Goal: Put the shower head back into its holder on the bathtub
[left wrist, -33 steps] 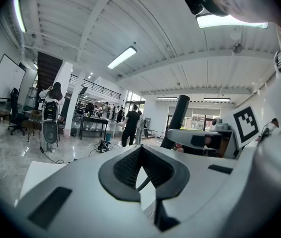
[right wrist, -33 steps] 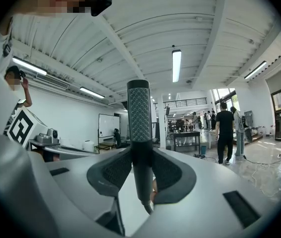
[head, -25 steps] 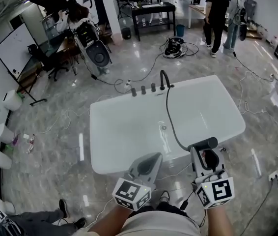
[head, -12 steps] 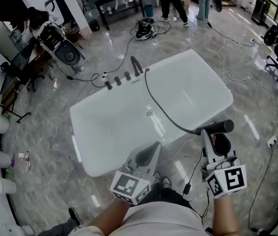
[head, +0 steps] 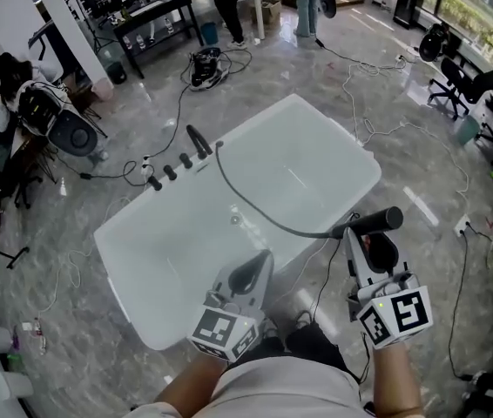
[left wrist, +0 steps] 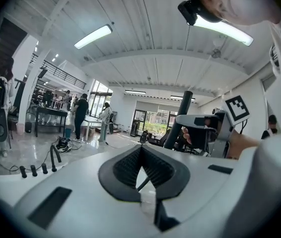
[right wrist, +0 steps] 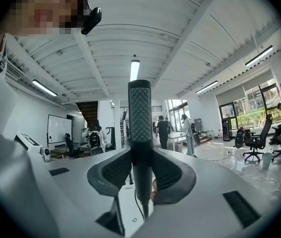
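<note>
Right gripper view: right tool clamps the shower head, mid-carry; next, cross the bathtub to its far-rim holder.

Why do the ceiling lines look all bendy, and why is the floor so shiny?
Left and right gripper views: the wide lens bends the ceiling beams and leaves black corners. Head view: the polished floor mirrors lights as bright streaks.
</note>
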